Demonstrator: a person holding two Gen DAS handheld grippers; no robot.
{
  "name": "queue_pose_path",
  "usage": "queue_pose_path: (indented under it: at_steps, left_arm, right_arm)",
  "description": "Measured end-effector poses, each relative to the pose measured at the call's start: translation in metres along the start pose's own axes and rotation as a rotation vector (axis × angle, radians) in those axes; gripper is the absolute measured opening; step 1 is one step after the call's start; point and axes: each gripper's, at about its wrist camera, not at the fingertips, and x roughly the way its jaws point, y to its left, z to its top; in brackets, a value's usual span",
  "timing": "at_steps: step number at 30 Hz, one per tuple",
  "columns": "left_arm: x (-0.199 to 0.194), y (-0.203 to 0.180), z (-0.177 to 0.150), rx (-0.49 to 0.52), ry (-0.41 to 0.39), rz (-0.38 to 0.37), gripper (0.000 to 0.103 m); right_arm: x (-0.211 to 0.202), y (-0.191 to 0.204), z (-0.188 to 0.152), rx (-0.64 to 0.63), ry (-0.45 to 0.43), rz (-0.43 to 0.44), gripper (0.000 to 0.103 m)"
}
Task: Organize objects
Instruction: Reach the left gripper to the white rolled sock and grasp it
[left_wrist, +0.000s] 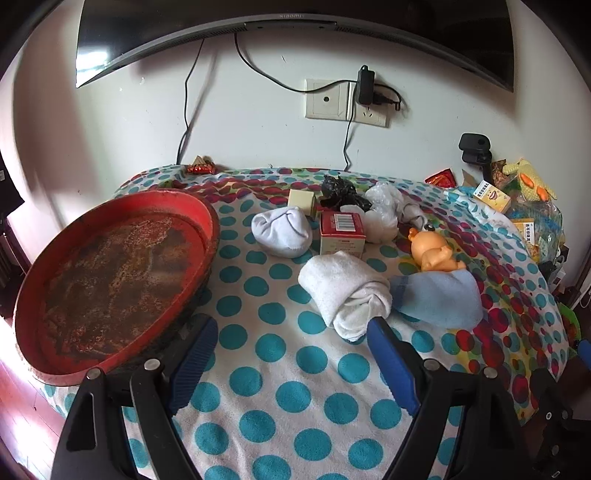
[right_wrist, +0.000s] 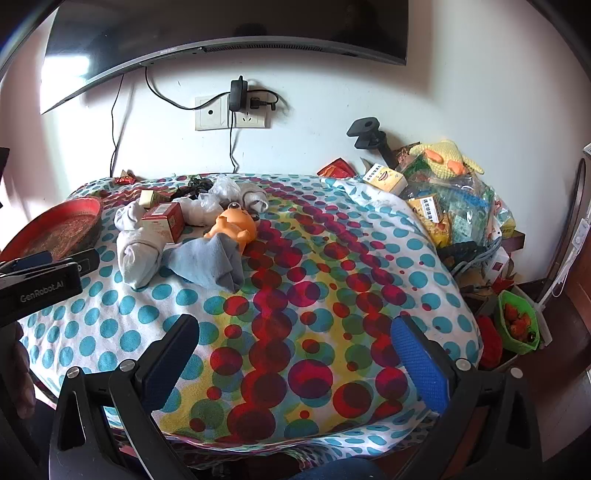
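A table under a polka-dot cloth (left_wrist: 280, 354) holds a red round tray (left_wrist: 110, 280) at the left, also in the right wrist view (right_wrist: 62, 225). Beside it lie a rolled white sock (left_wrist: 343, 291), a blue sock (left_wrist: 439, 295), a white sock ball (left_wrist: 282, 230), a red box (left_wrist: 341, 230), an orange doll (left_wrist: 432, 249), a black bag (left_wrist: 341, 192) and a white bag (left_wrist: 384, 210). My left gripper (left_wrist: 291, 332) is open, its right finger (left_wrist: 391, 362) just short of the rolled white sock. My right gripper (right_wrist: 295, 332) is open and empty over bare cloth (right_wrist: 295, 295), away from the pile (right_wrist: 184, 236).
A cluttered heap (right_wrist: 454, 206) with a yellow knitted toy (right_wrist: 443, 157), boxes and bags fills the table's right end. A green container of strawberries (right_wrist: 517, 321) sits lower right. A TV (left_wrist: 295, 22), wall sockets (left_wrist: 347, 103) and cables are behind.
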Motion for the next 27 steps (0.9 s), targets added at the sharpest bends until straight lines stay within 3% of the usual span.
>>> queue_pose_path:
  at_steps: [8,27]
  left_arm:
    - [0.013,-0.018,0.001,0.069,0.005,0.012,0.085]
    - [0.050,-0.043,0.009,0.121,0.056,0.036,0.085]
  right_arm:
    - [0.011,-0.009,-0.002,0.038,-0.002,0.024,0.103]
    - [0.029,-0.036,-0.013,0.136,0.033,0.076,0.103]
